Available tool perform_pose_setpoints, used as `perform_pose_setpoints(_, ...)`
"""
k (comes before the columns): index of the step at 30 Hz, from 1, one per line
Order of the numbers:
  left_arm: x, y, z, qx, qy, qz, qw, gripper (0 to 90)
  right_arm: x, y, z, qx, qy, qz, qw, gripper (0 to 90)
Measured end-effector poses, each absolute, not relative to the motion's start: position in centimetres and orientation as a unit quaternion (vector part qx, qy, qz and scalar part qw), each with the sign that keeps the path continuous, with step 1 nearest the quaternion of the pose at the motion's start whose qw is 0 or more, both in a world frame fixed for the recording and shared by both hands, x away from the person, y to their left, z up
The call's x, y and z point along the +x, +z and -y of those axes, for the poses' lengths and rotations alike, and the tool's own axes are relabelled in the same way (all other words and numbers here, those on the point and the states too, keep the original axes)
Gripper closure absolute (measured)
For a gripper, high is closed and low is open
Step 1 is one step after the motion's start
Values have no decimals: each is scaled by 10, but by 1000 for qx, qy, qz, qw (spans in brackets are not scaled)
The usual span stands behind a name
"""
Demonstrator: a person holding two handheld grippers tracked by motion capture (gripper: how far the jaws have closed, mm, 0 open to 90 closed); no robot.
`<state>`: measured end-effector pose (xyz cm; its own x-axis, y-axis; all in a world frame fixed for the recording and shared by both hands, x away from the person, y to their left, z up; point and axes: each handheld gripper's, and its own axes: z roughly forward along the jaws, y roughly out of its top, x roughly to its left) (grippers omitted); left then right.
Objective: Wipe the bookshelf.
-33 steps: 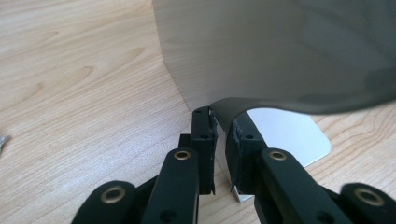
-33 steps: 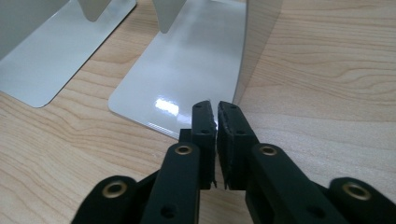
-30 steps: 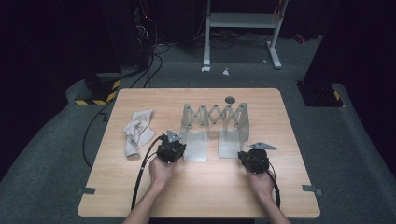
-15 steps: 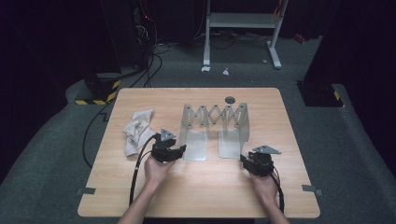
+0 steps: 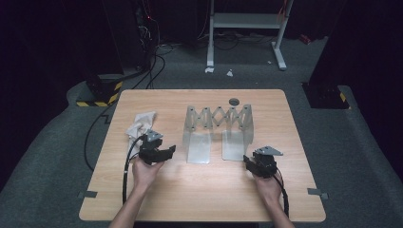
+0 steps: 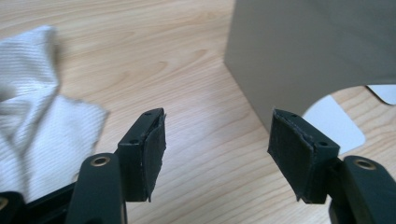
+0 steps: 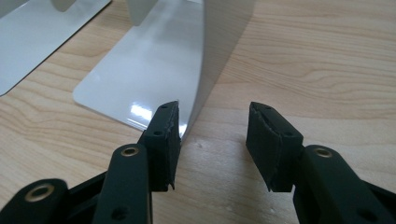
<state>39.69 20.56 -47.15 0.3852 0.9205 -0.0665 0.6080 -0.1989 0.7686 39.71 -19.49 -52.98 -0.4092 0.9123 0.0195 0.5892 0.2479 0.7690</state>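
Two grippers, left (image 5: 166, 151) and right (image 5: 248, 160), flank your grey metal rack (image 5: 217, 124), jaws apart; its accordion lattice runs 9-to-3 across the wooden surface (image 5: 199, 190), glossy base plates toward 6.

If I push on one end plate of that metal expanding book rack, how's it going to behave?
The rack would probably fold or stretch before sliding as one piece, since a scissor lattice links its end plates. Its thin sheet metal suggests it is stiff but light. The glossy base plate lies flat on the smooth wooden table, so it may skid easily and is unlikely to tip.
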Motion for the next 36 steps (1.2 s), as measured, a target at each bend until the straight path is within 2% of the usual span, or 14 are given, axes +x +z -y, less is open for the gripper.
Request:
perform_pose_setpoints(8,403,-465,-231,732,227,-541,347,323,397,-529,192,485,370,-760,222,580)
perform_pose_setpoints(16,417,-466,-257,711,243,-579,316,333,399,-530,187,478,359,-770,224,679)
perform_pose_setpoints(29,460,-508,-277,710,244,-623,218,359,406,-530,187,475,344,-777,228,706)
perform_pose_setpoints(35,464,-516,-282,712,247,-622,211,434,407,-530,191,479,347,-775,221,703)
perform_pose_setpoints(36,463,-515,-282,715,249,-619,212,472,407,-530,191,478,347,-776,222,703)
